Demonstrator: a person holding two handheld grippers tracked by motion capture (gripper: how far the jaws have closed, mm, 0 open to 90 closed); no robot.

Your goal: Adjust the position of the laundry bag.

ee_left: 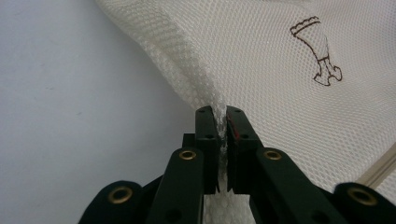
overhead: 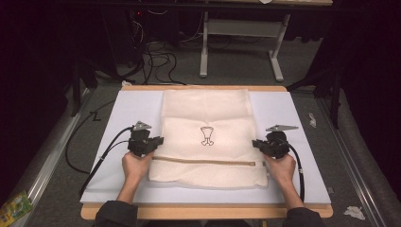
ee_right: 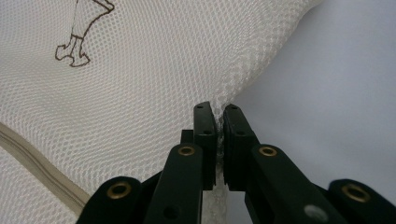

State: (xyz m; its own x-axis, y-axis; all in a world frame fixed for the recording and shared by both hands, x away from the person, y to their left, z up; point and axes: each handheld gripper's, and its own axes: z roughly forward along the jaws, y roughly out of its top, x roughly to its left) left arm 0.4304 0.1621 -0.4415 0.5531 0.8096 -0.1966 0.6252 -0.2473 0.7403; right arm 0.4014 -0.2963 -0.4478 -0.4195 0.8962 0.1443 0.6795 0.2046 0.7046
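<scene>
One mesh bag [overhead: 206, 142] on one white mat [overhead: 283, 109]; left gripper [overhead: 160, 141] pinches its 9 o'clock edge, right gripper [overhead: 255, 143] its 3 o'clock edge.

Mesh bag [overhead: 208, 142] lies flat on mat [overhead: 283, 113], mat on tabletop [overhead: 208, 211]. Bag is centred on the mat, far edge near the tabletop's far edge, near edge short of the front edge. Printed mark [overhead: 206, 135] sits mid-bag; zipper [overhead: 208, 161] runs across the bag nearer the front, before the mark. Left hand-held gripper [overhead: 158, 140] at the bag's left edge, level with the mark, jaws pinching the edge fabric. Right hand-held gripper [overhead: 257, 143] at the bag's right edge, opposite, pinching too. Desk frame [overhead: 241, 42] stands on the floor behind the tabletop.
</scene>
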